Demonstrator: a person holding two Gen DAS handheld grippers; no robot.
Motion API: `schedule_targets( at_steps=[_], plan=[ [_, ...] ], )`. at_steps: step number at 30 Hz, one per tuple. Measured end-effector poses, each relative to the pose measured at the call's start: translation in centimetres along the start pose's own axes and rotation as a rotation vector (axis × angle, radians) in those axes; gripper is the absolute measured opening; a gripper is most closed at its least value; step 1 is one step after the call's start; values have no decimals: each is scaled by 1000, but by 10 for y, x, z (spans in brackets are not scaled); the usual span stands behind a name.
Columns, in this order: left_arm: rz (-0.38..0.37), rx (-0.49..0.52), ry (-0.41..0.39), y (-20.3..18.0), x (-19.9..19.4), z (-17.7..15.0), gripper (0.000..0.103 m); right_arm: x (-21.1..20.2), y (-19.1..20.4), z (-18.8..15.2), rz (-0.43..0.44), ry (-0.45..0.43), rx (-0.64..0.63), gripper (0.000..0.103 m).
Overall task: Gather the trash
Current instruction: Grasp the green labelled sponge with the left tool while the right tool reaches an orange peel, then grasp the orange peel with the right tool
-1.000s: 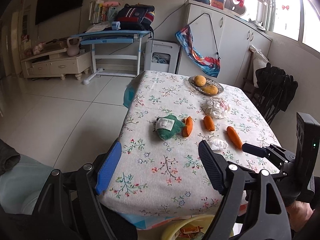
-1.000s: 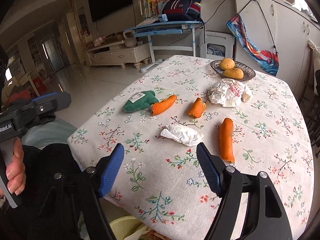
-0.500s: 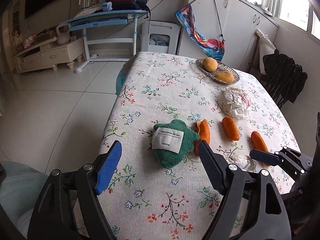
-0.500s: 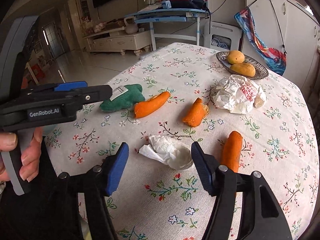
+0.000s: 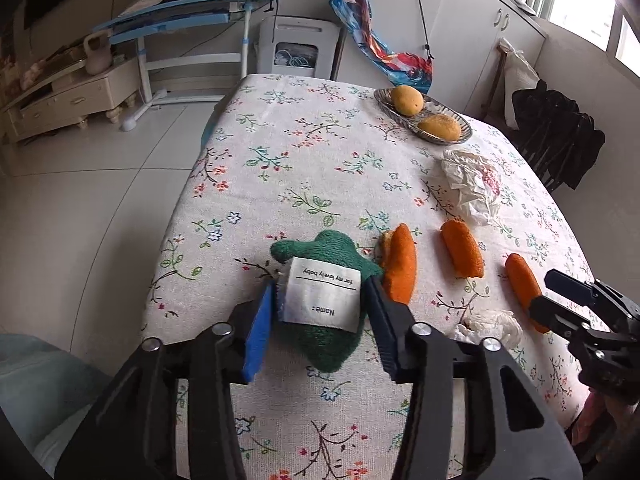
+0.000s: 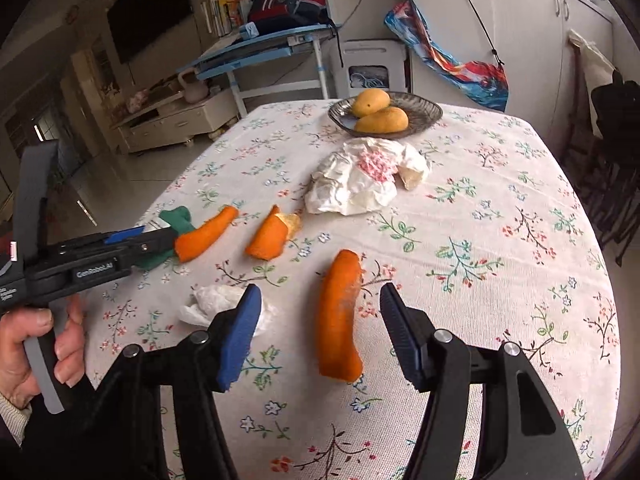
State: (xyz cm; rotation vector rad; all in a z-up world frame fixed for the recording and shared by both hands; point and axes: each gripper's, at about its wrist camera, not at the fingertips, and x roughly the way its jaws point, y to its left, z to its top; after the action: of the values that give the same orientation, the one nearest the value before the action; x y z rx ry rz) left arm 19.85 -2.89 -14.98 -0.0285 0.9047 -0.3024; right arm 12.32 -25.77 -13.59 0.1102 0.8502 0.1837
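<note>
Where it lies, green knitted toy (image 5: 324, 312), white tag, orange peels (image 5: 400, 266) beside.

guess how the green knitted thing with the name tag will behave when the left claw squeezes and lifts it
The green knitted piece looks soft, so it will probably compress between the left claw pads and lift lightly. Fuzzy yarn should grip, not slip. Its white tag may flap or crumple.

Left gripper (image 5: 320, 312) fingers just closing (something between them); right gripper (image 6: 318, 322) narrowing.
</note>
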Motion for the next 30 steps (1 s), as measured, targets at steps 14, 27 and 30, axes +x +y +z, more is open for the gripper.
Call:
schedule_targets(
  at_steps=[14, 27, 30],
  plan=[
    [-21, -58, -90, 5, -63, -21, 30, -17, -7, -5, 53, -20, 41, 18],
    [-22, 34, -179, -26, -138, -55, 30, -82, 32, -38, 216, -113, 30, 18],
    [-22, 54, -188, -30, -151, -64, 30, -92, 38, -49, 231, -113, 23, 18]
  ],
)
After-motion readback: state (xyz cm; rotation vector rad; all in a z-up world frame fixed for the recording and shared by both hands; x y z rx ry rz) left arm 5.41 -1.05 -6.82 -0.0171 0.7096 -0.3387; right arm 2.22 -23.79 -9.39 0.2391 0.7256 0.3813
